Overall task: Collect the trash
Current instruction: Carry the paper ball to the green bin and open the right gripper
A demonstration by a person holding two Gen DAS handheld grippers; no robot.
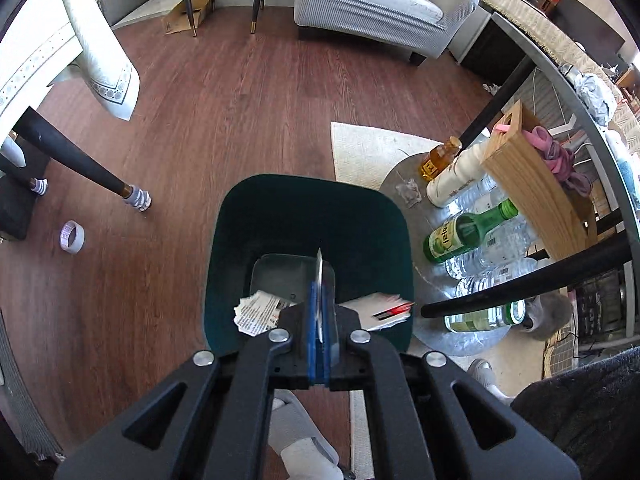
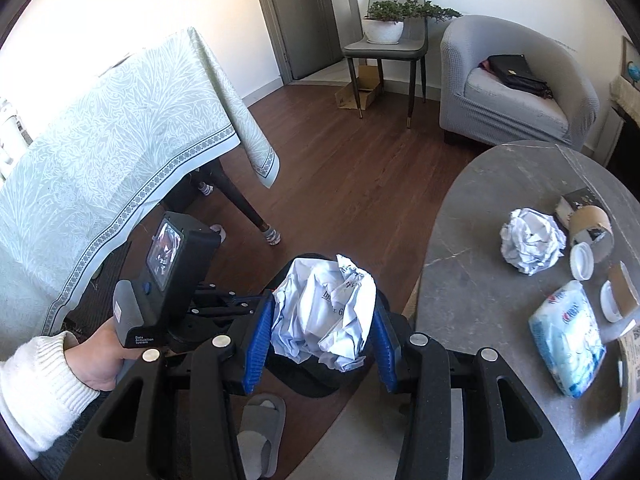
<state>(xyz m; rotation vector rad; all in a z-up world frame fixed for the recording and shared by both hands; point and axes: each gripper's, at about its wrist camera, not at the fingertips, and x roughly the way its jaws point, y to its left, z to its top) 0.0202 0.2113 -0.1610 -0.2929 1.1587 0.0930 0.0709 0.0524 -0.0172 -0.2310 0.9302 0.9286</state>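
In the left wrist view the left gripper [image 1: 320,308] sits at lower centre with its blue pads pressed together on a thin white card or sheet [image 1: 319,276] that stands edge-on between them, directly above the open mouth of a dark green bin [image 1: 308,216]. Printed paper scraps [image 1: 260,314] already lie on the bin's floor, one to the left of the fingers and one to the right. To the right of the bin, under the rim of a grey table [image 1: 592,112], a green glass bottle [image 1: 468,232], a white bottle [image 1: 456,178], an amber bottle [image 1: 440,158] and clear plastic bottles [image 1: 496,256] are clustered beside a wooden box [image 1: 532,184] with pink cloth in it. A roll of tape [image 1: 72,237] lies on the wood floor at the left edge. In the right wrist view the right gripper [image 2: 322,322] at lower centre clamps a large crumpled ball of white paper [image 2: 324,312] between its blue pads, held over the dark bin [image 2: 316,380], which is mostly hidden beneath it. The left-hand tool, gripped by a hand [image 2: 100,356] in a white sleeve, shows at lower left. On the grey tabletop [image 2: 480,240] at the right rest another crumpled paper ball [image 2: 532,246], a cardboard tube [image 2: 592,226], a white cap [image 2: 582,261] and a blue-and-white tissue pack [image 2: 568,340]. A slipper [image 2: 258,432] lies on the floor at the bottom.
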